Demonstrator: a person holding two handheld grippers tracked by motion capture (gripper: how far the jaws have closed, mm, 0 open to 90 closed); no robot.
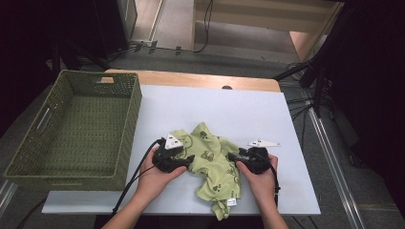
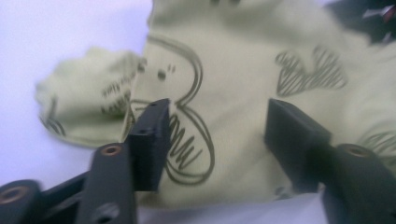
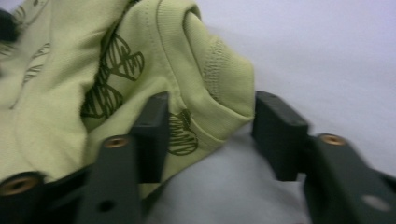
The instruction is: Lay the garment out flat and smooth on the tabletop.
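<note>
You are holding both claws, left claw (image 1: 187, 159) and right claw (image 1: 232, 157), open astride the crumpled green garment (image 1: 215, 167) on the bench (image 1: 248, 109), gripping nothing, apparently lining up a fold.

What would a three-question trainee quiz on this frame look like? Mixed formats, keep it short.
1. True or false: the green garment lies inside the woven basket.
2. Multiple choice: the left hand-held gripper has its jaws A) clamped on cloth, B) apart above the cloth, C) around the basket rim.
3. Short answer: on which side of the white table does the basket stand in the high view?

Key: 1 false, it lies on the table. 2 B. 3 the left side.
</note>
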